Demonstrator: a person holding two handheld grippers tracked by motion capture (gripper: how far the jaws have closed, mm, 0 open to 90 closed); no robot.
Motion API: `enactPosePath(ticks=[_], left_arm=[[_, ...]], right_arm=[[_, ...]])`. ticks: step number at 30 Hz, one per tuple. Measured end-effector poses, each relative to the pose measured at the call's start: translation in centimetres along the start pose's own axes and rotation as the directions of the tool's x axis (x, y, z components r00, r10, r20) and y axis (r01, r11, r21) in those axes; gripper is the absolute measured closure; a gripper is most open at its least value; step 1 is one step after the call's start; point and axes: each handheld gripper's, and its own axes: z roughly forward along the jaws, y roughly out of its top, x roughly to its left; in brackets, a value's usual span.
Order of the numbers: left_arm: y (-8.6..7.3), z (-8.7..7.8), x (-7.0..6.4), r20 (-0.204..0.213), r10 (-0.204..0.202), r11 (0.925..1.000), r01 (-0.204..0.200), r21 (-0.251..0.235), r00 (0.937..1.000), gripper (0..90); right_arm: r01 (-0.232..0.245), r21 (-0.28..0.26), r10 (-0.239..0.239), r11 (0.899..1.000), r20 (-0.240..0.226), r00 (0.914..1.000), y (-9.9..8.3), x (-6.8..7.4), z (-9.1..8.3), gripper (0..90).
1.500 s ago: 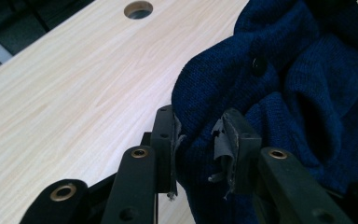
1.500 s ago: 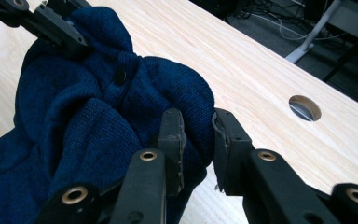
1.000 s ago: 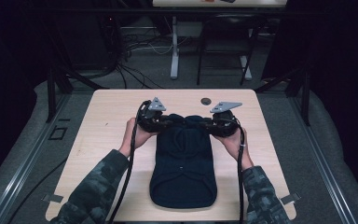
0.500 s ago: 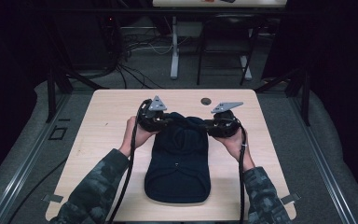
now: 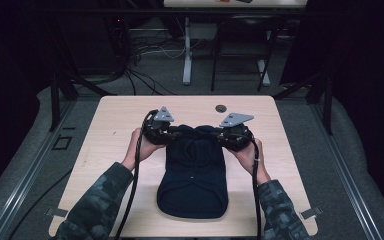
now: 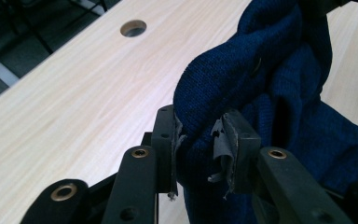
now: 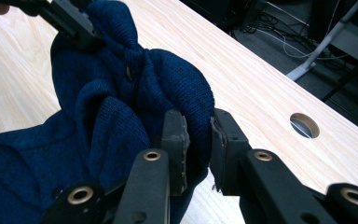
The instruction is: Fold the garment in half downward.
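On the worktop (image 5: 110,150) is lying a navy knit (image 5: 194,175), its near end flat, its far edge bunched and lifting between my hands. My left gripper (image 6: 200,140) is pinching one far corner, jaws closed tight on fabric; my right gripper (image 7: 198,140) is clamping the other. Beyond is sitting a hole (image 5: 221,108).

A lab or test room is suggested: a bare wooden table (image 5: 115,120) is ringed by black curtains (image 5: 365,75), with loose cables (image 5: 145,55) seen at upper left.
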Motion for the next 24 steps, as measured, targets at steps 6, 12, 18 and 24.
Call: enactPosePath(ticks=[6, 12, 18, 24], left_arm=[[-0.3, -0.1, 0.2, 0.037, -0.019, 0.9998, 0.019, 0.005, 0.9991, 66.9], [-0.8, 0.8, -0.9, 0.052, 0.038, 0.9952, -0.042, 0.088, 0.9979, 57.4], [-1.0, 1.1, -1.2, 0.047, 0.047, 0.9954, -0.050, 0.082, 0.9978, 70.7], [-0.7, 1.1, -1.5, 0.000, 0.077, 0.9961, -0.077, 0.044, 0.9971, 74.2]], right_arm=[[0.023, -0.019, -0.023, 1.000, -0.002, 0.9997, 0.1, 0.2, 0.0, 76.9], [0.044, -0.033, -0.044, 0.998, 0.013, 0.9989, 0.3, 0.6, 0.1, 77.0], [0.038, -0.034, -0.038, 0.999, 0.004, 0.9993, 0.1, 0.5, 0.2, 76.8], [0.007, -0.006, -0.007, 1.000, -0.035, 0.9993, -0.3, -0.3, 0.1, 70.0]])
